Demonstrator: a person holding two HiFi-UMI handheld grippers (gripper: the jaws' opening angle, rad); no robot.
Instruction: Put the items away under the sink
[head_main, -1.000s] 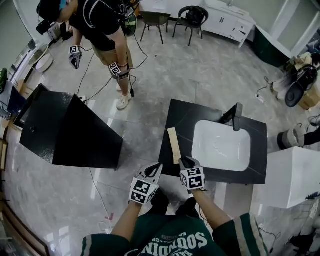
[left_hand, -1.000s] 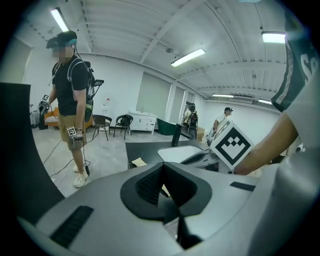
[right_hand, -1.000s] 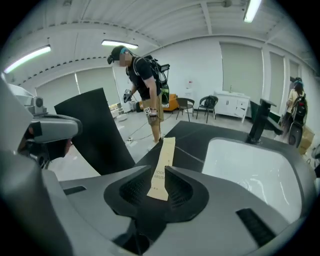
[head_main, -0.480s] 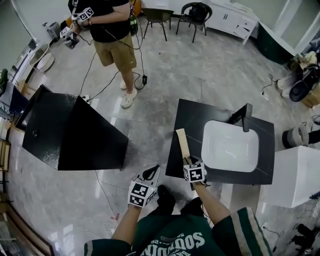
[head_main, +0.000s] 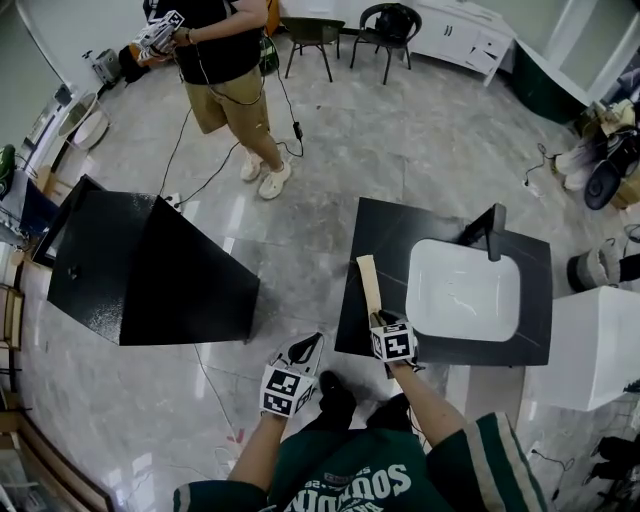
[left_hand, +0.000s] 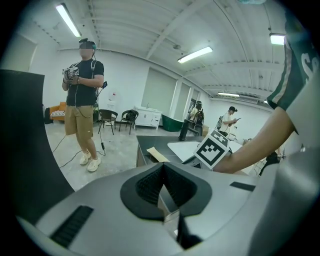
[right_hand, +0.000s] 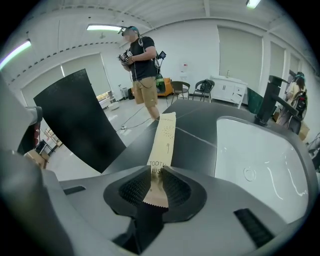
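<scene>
A long tan paper toothbrush packet (head_main: 368, 282) lies along the left edge of the black vanity counter (head_main: 388, 232), beside the white sink (head_main: 432, 258). My right gripper (head_main: 379, 319) is shut on the packet's near end. In the right gripper view the packet (right_hand: 165, 134) runs forward from between the jaws of that gripper (right_hand: 156, 173). My left gripper (head_main: 311, 344) hangs left of the counter over the floor, shut with nothing in it. Its own view shows the closed left gripper (left_hand: 162, 166) and, beyond it, the packet (left_hand: 157, 155).
A black faucet (head_main: 493, 229) stands at the sink's far right. A big black slanted panel (head_main: 150, 270) stands on the floor to the left. A person (head_main: 222, 60) with grippers stands farther off. A white unit (head_main: 592, 352) sits right of the counter.
My right gripper has moved onto the packet's near end and shut on it. The left gripper stays low on the left. The person across the room has stepped farther away.
</scene>
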